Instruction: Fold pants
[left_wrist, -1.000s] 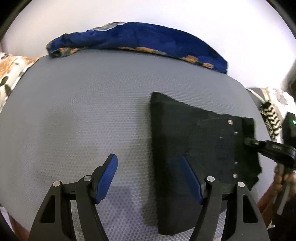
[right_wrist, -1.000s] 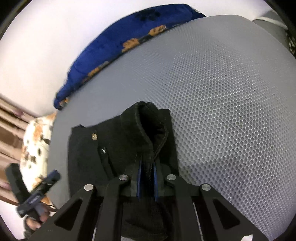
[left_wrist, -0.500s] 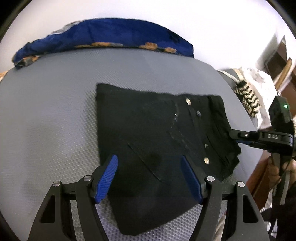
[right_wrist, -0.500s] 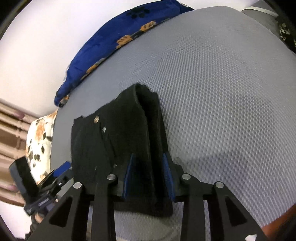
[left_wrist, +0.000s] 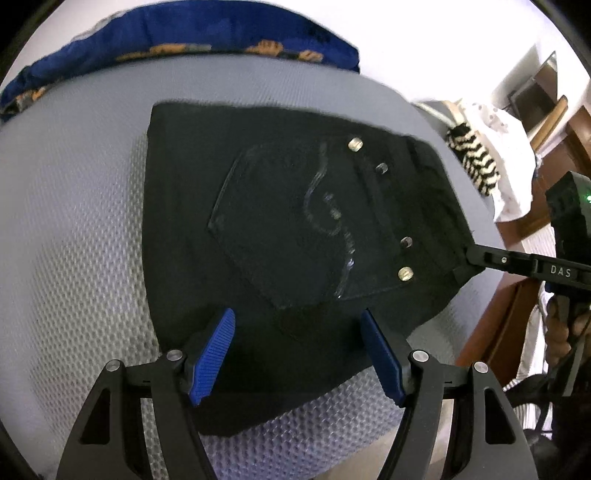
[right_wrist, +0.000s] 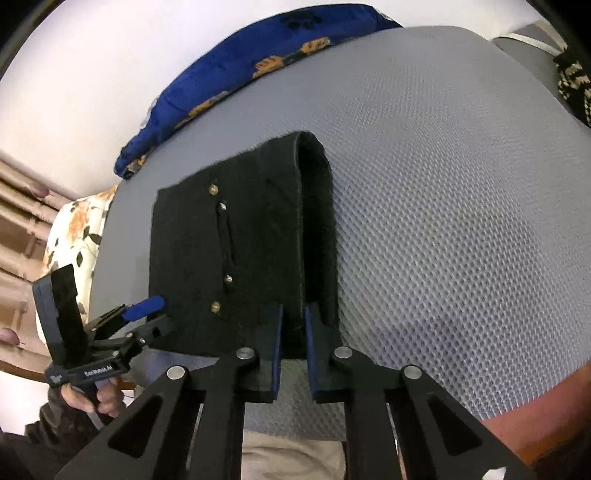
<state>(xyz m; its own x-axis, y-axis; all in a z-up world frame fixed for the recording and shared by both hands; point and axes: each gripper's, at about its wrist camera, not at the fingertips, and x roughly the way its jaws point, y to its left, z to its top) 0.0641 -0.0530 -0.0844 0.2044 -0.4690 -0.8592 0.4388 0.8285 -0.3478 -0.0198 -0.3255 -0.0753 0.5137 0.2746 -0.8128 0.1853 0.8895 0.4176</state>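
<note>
The right tongs, marked "DAS" at the frame's right edge, are closing on the black pants' waistband. The left tongs gape over the pants, lower centre, gripping nothing.

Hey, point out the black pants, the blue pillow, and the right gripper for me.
black pants (left_wrist: 280, 229), left wrist view, on the back pocket.
blue pillow (left_wrist: 177, 33), left wrist view, on its blue cover.
right gripper (right_wrist: 293, 332), right wrist view, between its fingertips, closing on the waistband.
</note>
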